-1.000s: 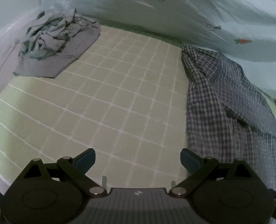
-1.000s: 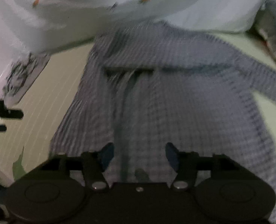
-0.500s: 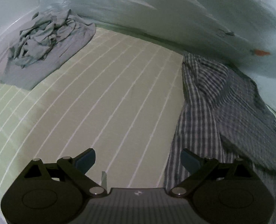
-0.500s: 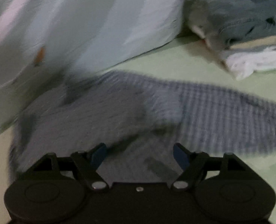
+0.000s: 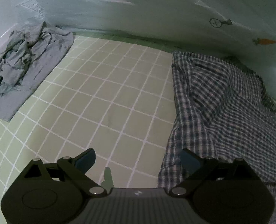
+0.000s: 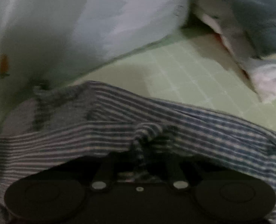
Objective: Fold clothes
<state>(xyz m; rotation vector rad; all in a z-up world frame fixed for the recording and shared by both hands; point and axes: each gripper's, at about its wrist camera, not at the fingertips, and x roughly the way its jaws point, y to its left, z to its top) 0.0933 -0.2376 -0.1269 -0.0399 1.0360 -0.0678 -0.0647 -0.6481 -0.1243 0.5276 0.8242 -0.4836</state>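
A blue-and-white checked cotton shirt (image 5: 224,108) is seen spread on a pale green sheet with a white grid (image 5: 104,97), along the right side of the left wrist view. Its long axis runs from the near edge away toward a pale blue printed quilt (image 5: 156,11) banked at the back; which end is the collar cannot be told. The left gripper (image 5: 138,160) is held above the bare grid just beside the shirt's left edge, jaws released and spread wide, nothing between them. In the blurred right wrist view, the right gripper (image 6: 147,149) is clenched on a bunched fold of the shirt (image 6: 203,130), cloth draped over it. A crumpled grey garment (image 5: 25,65) lies far left, well apart. Folded clothes (image 6: 250,37) are stacked at upper right.
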